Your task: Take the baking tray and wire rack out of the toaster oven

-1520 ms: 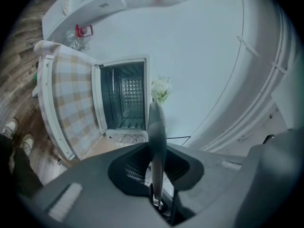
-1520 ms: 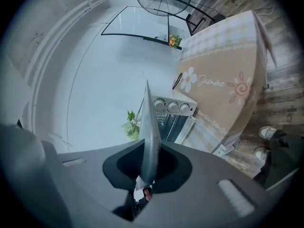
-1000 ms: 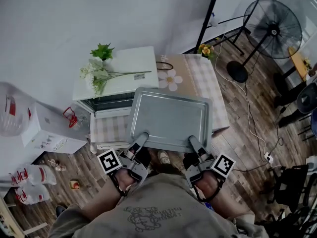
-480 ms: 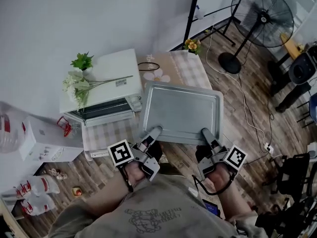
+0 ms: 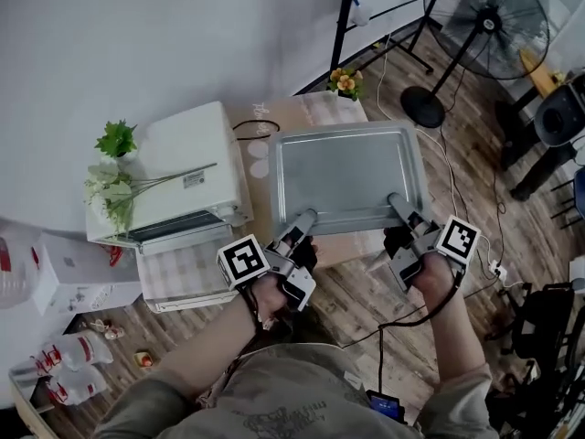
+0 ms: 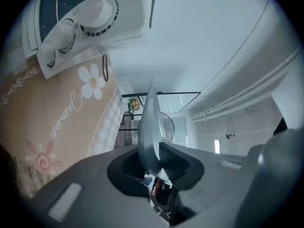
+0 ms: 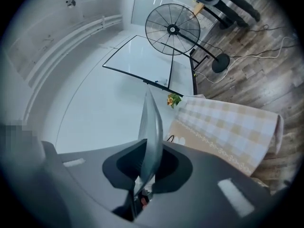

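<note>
Baking tray [image 5: 352, 170] looks already out of the toaster oven [image 5: 174, 174], clamped at its near rim by the left gripper [image 5: 304, 219] and right gripper [image 5: 397, 201] and stretching ahead of both, so next up is probably setting it down flat, then the wire rack.

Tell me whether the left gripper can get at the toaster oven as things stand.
Probably not yet. The left gripper is shut on the near rim of the baking tray, as is the right gripper. The toaster oven stands close at its left with nothing between.
</note>
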`<state>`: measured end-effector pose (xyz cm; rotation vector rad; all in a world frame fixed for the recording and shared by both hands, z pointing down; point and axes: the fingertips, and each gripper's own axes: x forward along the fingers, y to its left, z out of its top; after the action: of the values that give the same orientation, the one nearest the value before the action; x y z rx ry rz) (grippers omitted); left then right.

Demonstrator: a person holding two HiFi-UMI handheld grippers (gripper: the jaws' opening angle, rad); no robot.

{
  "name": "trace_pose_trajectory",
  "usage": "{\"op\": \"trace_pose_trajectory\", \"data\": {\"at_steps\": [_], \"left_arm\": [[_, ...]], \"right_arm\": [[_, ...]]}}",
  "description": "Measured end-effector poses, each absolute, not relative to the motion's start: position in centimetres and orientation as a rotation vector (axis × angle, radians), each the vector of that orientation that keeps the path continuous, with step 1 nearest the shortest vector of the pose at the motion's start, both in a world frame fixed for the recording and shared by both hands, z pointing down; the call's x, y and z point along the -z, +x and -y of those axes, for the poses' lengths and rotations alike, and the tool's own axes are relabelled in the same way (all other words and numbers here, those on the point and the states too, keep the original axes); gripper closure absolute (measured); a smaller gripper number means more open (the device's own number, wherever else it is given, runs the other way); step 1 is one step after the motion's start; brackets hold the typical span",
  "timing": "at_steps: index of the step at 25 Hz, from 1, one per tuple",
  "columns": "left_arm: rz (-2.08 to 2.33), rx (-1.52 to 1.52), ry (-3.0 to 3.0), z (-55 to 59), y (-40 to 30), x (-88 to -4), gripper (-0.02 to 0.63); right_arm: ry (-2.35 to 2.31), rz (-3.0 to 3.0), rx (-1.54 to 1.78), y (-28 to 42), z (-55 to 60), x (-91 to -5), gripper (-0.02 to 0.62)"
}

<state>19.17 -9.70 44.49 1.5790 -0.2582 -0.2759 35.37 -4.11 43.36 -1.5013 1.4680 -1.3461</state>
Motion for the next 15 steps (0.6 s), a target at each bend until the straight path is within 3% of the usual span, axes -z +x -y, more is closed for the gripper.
{"op": "trace_pose_trajectory", "data": {"at_steps": [15], "left_arm": [[0.492,0.311,1.454,20.5,24.2,-57.2,0.538]], "right_arm": [[-1.552,-1.486,1.594,41.9,17.3,-58.0,0.525]]}}
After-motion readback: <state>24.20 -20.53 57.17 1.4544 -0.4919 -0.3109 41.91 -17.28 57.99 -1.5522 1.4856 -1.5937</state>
